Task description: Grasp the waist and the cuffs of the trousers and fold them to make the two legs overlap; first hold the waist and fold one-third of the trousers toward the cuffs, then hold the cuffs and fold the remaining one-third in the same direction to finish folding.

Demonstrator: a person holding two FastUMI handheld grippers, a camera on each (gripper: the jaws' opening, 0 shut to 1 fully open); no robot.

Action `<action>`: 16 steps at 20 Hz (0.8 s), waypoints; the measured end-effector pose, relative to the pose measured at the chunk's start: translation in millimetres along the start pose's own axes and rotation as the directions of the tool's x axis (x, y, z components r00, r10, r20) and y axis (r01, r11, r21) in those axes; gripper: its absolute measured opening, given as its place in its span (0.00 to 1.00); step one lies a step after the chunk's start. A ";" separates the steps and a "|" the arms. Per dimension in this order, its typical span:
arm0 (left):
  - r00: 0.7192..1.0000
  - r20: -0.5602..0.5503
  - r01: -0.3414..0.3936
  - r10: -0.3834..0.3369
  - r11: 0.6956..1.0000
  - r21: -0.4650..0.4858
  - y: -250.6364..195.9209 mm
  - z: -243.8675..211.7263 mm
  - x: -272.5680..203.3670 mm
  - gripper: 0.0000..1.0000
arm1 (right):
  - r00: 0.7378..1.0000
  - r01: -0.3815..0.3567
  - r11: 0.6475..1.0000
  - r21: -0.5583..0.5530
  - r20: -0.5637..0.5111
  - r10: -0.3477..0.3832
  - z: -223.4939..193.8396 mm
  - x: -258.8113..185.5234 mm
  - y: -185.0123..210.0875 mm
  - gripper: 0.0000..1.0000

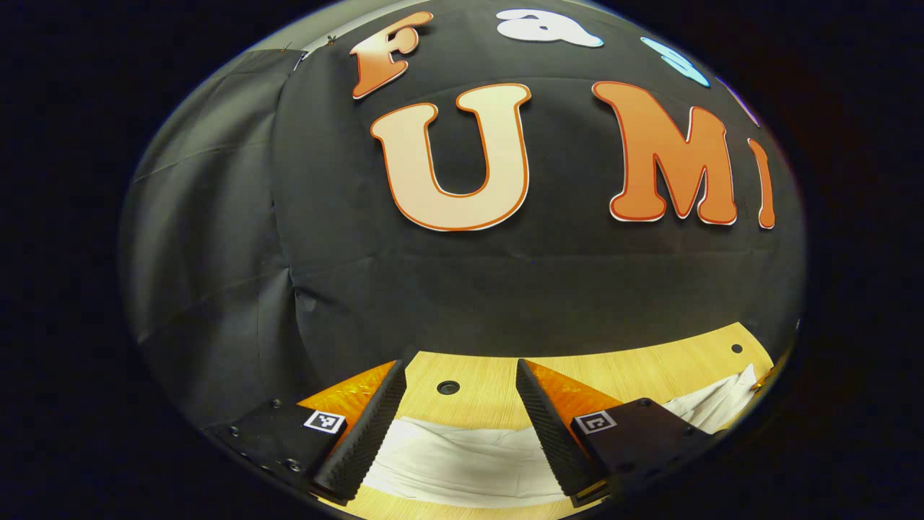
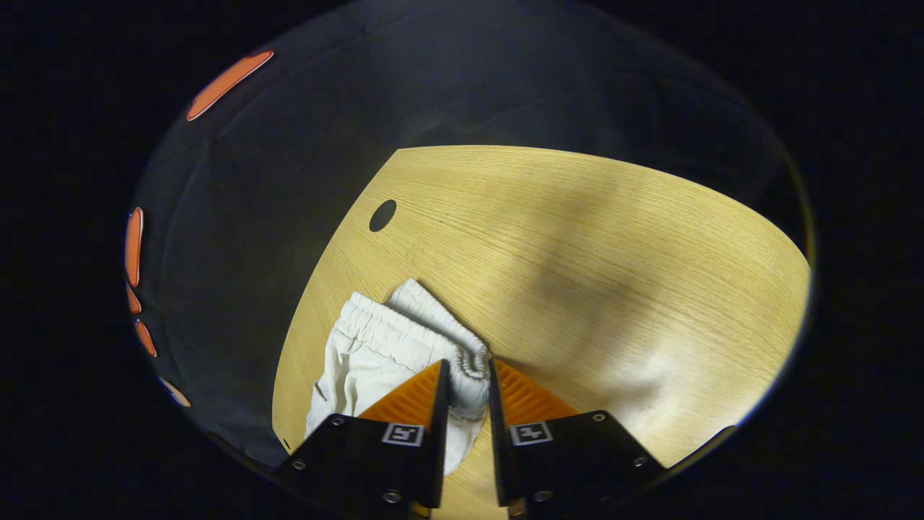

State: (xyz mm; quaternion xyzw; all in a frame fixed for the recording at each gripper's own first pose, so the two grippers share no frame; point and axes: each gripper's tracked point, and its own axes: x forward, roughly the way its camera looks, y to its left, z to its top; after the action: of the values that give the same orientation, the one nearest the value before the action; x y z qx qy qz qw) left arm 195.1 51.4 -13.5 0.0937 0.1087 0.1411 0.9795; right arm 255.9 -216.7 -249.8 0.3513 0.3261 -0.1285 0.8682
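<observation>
In the left gripper view, our left claw is spread wide and grasps nothing. Between its fingers lies a stretch of the white trousers at 6 o'clock, flat on the wooden table; more white cloth shows toward 4 o'clock. A round hole in the table sits just beyond the cloth.

In the right gripper view, our right claw is clenched on the trousers' gathered elastic waist, which fans out toward 10 o'clock. The table runs bare toward 2 o'clock, with another dark hole at 11 o'clock.
</observation>
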 end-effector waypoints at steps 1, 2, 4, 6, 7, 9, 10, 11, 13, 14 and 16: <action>1.000 -0.003 -0.004 0.004 1.000 -0.003 1.6 -2.7 -1.4 0.97 | 1.000 0.004 1.000 0.002 0.002 -0.004 0.2 1.1 1.3 0.22; 1.000 -0.004 -0.008 0.008 1.000 -0.007 2.4 -3.6 -4.1 0.97 | 1.000 0.012 1.000 0.017 0.001 -0.012 1.2 0.1 2.3 0.13; 1.000 -0.004 -0.016 0.016 1.000 -0.016 7.6 -3.6 -9.0 0.97 | 1.000 0.031 0.999 -0.010 -0.002 -0.031 1.1 -3.8 1.0 0.05; 1.000 -0.002 -0.026 0.026 0.999 -0.021 16.2 -4.3 -13.0 0.96 | 0.999 0.035 0.998 -0.053 0.024 -0.033 7.7 -11.3 6.0 0.04; 1.000 0.001 -0.029 0.029 0.999 -0.026 19.8 -4.8 -14.4 0.97 | 0.999 0.023 0.997 -0.069 0.047 -0.019 11.6 -16.2 9.6 0.04; 1.000 0.004 -0.029 0.029 0.999 -0.042 28.2 -5.7 -17.2 0.96 | 0.997 -0.002 0.995 -0.095 0.081 0.010 18.0 -30.7 21.8 0.04; 1.000 0.005 -0.028 0.028 0.999 -0.046 33.6 -6.7 -17.4 0.97 | 0.995 -0.021 0.994 -0.106 0.098 0.031 20.3 -37.3 31.1 0.04; 1.000 0.004 -0.026 0.026 0.998 -0.049 38.0 -9.8 -17.8 0.97 | 0.992 -0.041 0.992 -0.118 0.114 0.054 22.3 -45.7 39.7 0.04; 1.000 0.006 -0.017 0.018 0.998 -0.056 53.0 -14.3 -17.2 0.99 | 0.985 -0.064 0.985 -0.163 0.146 0.088 26.4 -65.6 55.6 0.03; 1.000 0.007 -0.012 0.012 0.998 -0.058 61.8 -16.0 -15.7 0.99 | 0.981 -0.069 0.979 -0.191 0.166 0.102 26.5 -77.6 64.3 0.04; 1.000 0.014 -0.005 0.006 0.999 -0.049 82.7 -18.7 -12.5 0.97 | 0.969 -0.084 0.965 -0.248 0.205 0.137 25.1 -106.4 84.0 0.04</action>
State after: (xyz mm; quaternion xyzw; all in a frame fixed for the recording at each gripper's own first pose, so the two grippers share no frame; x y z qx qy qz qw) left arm 157.7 128.5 -11.3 0.0710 0.0980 0.1456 0.9819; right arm 225.5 -174.3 -122.1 0.2464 0.2206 -0.0778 0.9405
